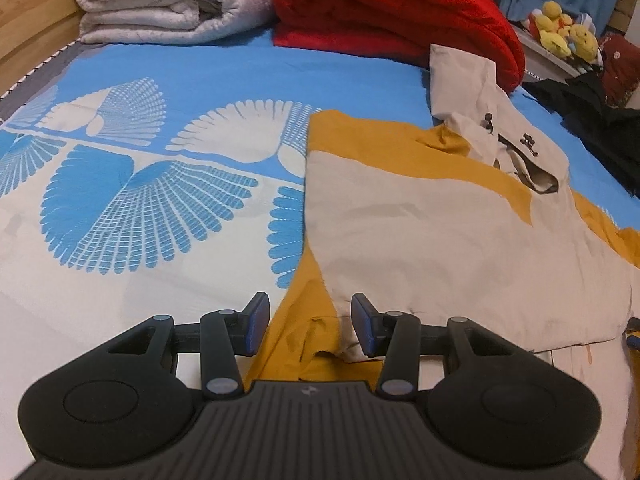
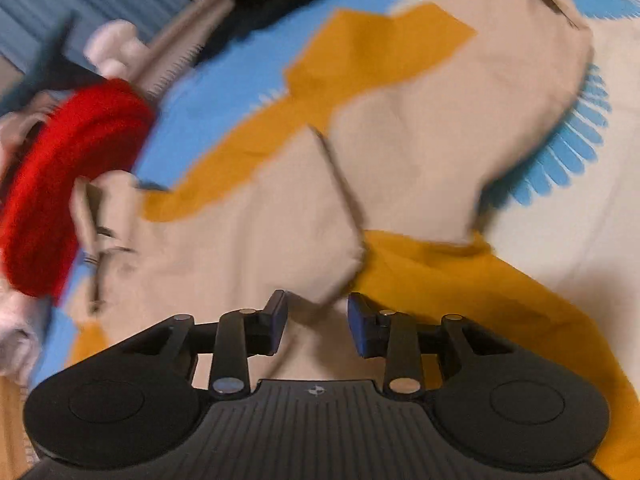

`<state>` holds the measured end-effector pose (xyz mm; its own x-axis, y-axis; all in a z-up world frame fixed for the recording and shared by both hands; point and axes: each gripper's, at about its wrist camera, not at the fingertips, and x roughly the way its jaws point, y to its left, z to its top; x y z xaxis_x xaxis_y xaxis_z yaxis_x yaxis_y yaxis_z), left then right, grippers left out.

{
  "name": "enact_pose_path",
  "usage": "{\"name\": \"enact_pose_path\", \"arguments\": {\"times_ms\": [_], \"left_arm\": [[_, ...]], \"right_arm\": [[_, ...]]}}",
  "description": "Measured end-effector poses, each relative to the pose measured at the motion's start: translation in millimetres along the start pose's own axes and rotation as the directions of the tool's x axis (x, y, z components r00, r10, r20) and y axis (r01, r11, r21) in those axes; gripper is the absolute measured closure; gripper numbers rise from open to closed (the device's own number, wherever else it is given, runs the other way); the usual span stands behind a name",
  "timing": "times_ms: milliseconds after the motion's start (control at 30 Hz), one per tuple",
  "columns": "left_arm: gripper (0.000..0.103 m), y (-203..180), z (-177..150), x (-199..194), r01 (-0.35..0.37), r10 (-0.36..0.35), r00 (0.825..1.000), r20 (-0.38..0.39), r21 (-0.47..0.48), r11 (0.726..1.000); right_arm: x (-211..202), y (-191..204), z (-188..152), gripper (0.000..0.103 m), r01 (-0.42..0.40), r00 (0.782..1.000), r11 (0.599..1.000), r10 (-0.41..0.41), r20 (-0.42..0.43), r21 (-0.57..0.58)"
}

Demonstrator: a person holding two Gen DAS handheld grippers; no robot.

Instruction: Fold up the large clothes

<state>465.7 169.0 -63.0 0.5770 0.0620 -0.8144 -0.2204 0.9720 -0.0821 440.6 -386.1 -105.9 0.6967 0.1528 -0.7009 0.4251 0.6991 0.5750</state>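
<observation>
Hovering over the bed (image 1: 140, 208), your left gripper (image 1: 310, 326) points down at a beige-and-mustard garment (image 1: 420, 232) spread flat on the blue fan-patterned cover, its jaws standing apart with nothing pinched. Directly between and below the blue pads (image 1: 256, 324) lies a mustard sleeve end, rumpled where it meets the beige panel; the main body of the garment stretches ahead and to the gripper's right. Farther ahead, a folded red blanket (image 1: 392, 8) and a rolled white quilt (image 1: 168, 4) sit against the head of the bed, with yellow plush toys (image 1: 560, 28) off to the far right.

Your right gripper (image 2: 318, 320), seen in a motion-blurred frame, also has its jaws apart and empty. A folded beige corner of the garment (image 2: 280, 216) lies just ahead of its fingertips, with mustard cloth spreading away to the gripper's right.
</observation>
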Motion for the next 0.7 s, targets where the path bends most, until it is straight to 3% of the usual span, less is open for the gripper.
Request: {"name": "enact_pose_path", "arguments": {"times_ms": [33,100,233,300,400,433,500,533,600,667,700], "left_arm": [[0.053,-0.6,-0.2,1.1,0.0,0.0,1.0,-0.002,0.002,1.0],[0.053,-0.6,-0.1,2.5,0.001,-0.001,1.0,-0.004,0.003,1.0],[0.053,-0.5,-0.6,5.9,-0.003,0.003,1.0,-0.006,0.014,1.0],[0.053,-0.3,-2.0,10.9,-0.011,0.011,1.0,-0.015,0.018,1.0],[0.053,0.0,-5.4,20.3,-0.018,0.018,0.999,-0.044,0.017,1.0],[0.053,0.2,-6.4,22.1,-0.018,0.019,0.999,-0.049,0.018,1.0],[0.053,0.1,-7.5,22.9,-0.018,0.019,0.998,-0.052,0.022,1.0],[0.053,-0.3,-7.4,22.6,-0.019,0.02,0.999,-0.051,0.023,1.0],[0.053,-1.9,-7.1,21.6,-0.012,0.013,0.999,-0.046,0.021,1.0],[0.053,-5.3,-7.6,20.6,-0.007,0.008,0.999,-0.039,0.027,1.0],[0.053,-7.5,-8.2,20.0,-0.001,0.002,0.999,-0.033,0.03,1.0]], "right_arm": [[0.5,-2.7,1.2,0.091,-0.004,1.0,1.0,0.004,0.01,0.014],[-4.5,-2.7,5.7,0.1,-0.043,0.999,0.999,0.042,0.033,0.03],[-27.0,10.1,12.5,0.102,-0.103,0.983,0.995,0.104,0.15,-0.013],[-28.3,10.8,12.6,0.101,-0.053,0.988,0.998,0.056,0.141,-0.026],[-17.3,6.3,11.3,0.097,0.08,0.991,0.997,-0.079,0.107,-0.005],[-18.6,6.8,10.8,0.097,0.128,0.984,0.992,-0.126,0.122,-0.01],[-26.3,11.5,10.3,0.097,0.154,0.972,0.988,-0.147,0.182,-0.023],[-31.9,15.0,10.3,0.097,0.149,0.968,0.988,-0.137,0.212,-0.04],[-41.2,20.8,8.6,0.097,0.065,0.967,0.993,-0.039,0.252,-0.098],[-32.3,22.0,7.9,0.085,-0.041,0.98,0.992,0.064,0.189,-0.123],[-23.2,19.6,7.1,0.08,-0.06,0.987,0.992,0.075,0.142,-0.11]]}}
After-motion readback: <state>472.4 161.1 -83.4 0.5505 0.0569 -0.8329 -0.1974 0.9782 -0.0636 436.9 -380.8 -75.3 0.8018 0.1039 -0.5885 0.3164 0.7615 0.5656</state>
